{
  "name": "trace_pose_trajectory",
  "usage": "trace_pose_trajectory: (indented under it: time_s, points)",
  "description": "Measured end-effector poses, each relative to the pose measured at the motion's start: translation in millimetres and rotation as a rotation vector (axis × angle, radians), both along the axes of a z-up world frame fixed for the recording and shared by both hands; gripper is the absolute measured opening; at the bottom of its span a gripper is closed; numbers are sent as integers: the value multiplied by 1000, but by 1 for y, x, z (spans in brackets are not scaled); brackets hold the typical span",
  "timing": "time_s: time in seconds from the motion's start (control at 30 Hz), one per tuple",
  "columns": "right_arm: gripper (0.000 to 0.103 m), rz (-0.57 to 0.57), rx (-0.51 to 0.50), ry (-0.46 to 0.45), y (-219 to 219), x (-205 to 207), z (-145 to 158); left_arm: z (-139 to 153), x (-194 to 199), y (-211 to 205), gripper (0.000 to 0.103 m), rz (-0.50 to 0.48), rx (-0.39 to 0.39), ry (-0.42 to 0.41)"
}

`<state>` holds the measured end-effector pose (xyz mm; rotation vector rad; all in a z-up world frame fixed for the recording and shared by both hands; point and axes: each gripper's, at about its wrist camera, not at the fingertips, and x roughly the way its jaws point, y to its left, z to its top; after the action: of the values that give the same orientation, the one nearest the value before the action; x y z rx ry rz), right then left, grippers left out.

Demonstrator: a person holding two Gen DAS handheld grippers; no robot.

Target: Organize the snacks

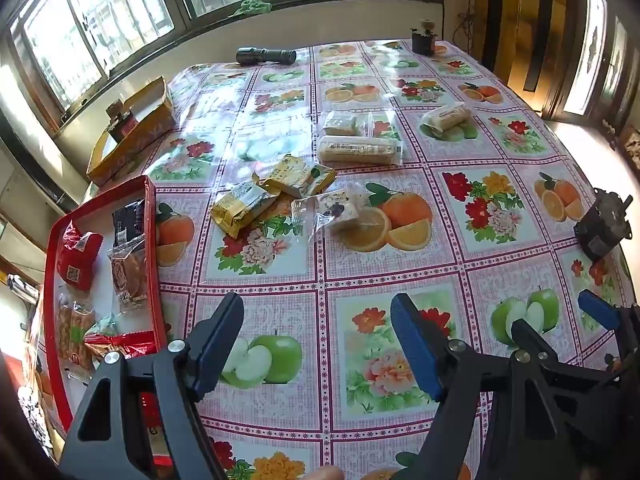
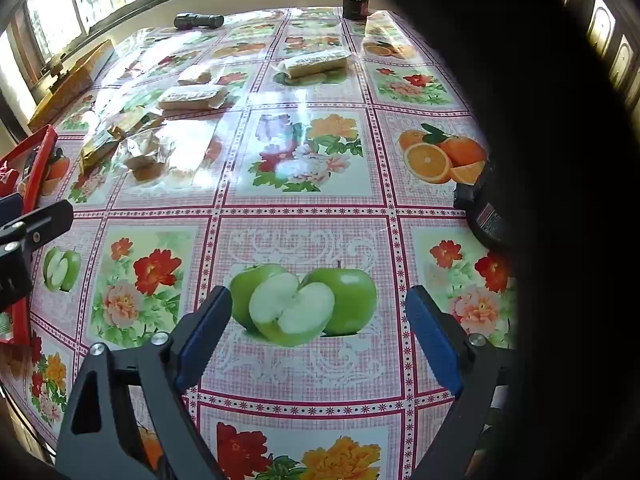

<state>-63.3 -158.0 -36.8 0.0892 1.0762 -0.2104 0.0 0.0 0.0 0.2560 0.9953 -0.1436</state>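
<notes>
Snacks lie partly sorted: several wrapped packets already sit in the red tray (image 1: 150,216) at the counter's (image 1: 400,264) left edge, while gold packets (image 1: 244,206), a clear-wrapped sweet (image 1: 340,210) and pale wafer packs (image 1: 360,150) lie loose mid-counter. Left tongs (image 1: 316,340) and right tongs (image 2: 320,336) both hover spread wide, holding nothing. Roughly half seems left.

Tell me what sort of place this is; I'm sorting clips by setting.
Probably a home dining room: a table with a fruit-print cloth, barred windows along the wall, and wrapped snacks beside a red tray.
</notes>
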Motion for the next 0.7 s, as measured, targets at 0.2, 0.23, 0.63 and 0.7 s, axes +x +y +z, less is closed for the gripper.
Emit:
trace_pose_trajectory:
  time_s: [0.2, 0.23, 0.63, 0.7]
  points:
    - [89, 1, 3, 9, 0, 2, -1, -1, -1, 0, 76, -9, -7, 20]
    - [89, -1, 4, 11, -5, 2, -5, -1, -1, 2, 76, -12, -12, 28]
    - [89, -28, 27, 4, -11, -1, -12, -7, -5, 5, 76, -32, -37, 90]
    - [89, -31, 27, 6, -10, 1, -14, -8, -5, 7, 76, -30, -39, 93]
